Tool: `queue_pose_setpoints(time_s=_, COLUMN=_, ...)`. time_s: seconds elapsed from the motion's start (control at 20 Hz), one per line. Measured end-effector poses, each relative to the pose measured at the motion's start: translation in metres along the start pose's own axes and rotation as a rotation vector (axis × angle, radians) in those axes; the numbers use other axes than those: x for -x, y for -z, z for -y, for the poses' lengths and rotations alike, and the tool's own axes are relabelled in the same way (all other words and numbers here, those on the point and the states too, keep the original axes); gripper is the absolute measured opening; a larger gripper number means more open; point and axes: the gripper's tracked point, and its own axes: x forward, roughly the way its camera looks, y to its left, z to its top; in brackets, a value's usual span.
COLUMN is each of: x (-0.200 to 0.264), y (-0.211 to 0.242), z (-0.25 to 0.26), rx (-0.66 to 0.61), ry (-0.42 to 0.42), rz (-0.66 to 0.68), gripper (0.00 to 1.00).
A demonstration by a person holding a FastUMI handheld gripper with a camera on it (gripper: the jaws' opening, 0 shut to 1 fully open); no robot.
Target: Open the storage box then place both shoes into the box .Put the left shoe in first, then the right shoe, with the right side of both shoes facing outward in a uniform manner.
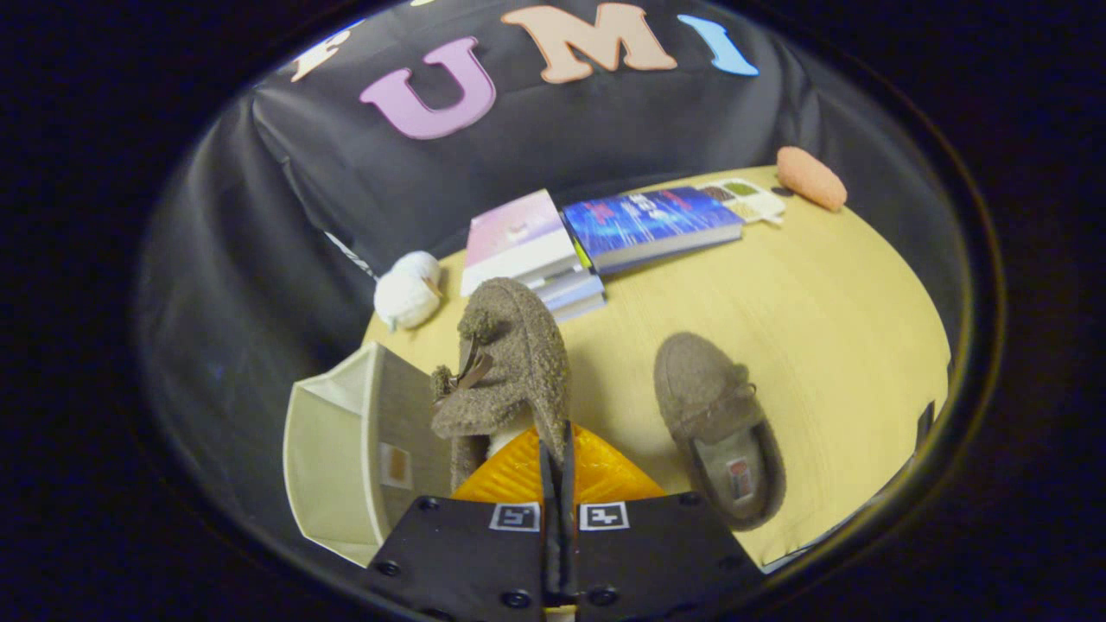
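The gripper (557, 453) is sitting low in the centre of the frame, its two fingers pressed nearly together and clamping the rim of a fuzzy brown shoe (510, 363). That held shoe is hanging above the table (829, 320), toe pointing toward the upper part of the frame, a small dark bow showing on its left flank. It is blocking the sight of most of what lies straight ahead of the fingers.

Just to the left of the held shoe, in the lower left of the frame, the storage box (333, 458) is standing open, its pale inner walls showing and its grey side touching or nearly touching the shoe; which of the two cannot be told. The second shoe (717, 428) is lying flat on the table to the right of the fingers, its opening facing up and its toe pointing toward the upper left, well apart from the box.

Beyond the held shoe, a stack of books (527, 250) is resting near the table's far edge, and a blue book (652, 225) is lying just beside it to the right. A white plush ball (408, 289) is sitting left of the stack. In the upper right, a small tray (747, 199) with coloured patches is lying beside the blue book, and an orange oblong object (810, 178) is resting near the booth wall
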Motion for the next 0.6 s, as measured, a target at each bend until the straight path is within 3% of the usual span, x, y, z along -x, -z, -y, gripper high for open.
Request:
queue_pose_setpoints(time_s=0.3, x=0.036, y=-0.038, z=-0.099, rx=-0.014, ry=-0.182, rz=0.064, gripper=0.03)
queue_pose_setpoints(time_s=0.6, x=0.036, y=0.017, z=-0.176, rx=0.032, ry=-0.299, rz=-0.064, gripper=0.03)
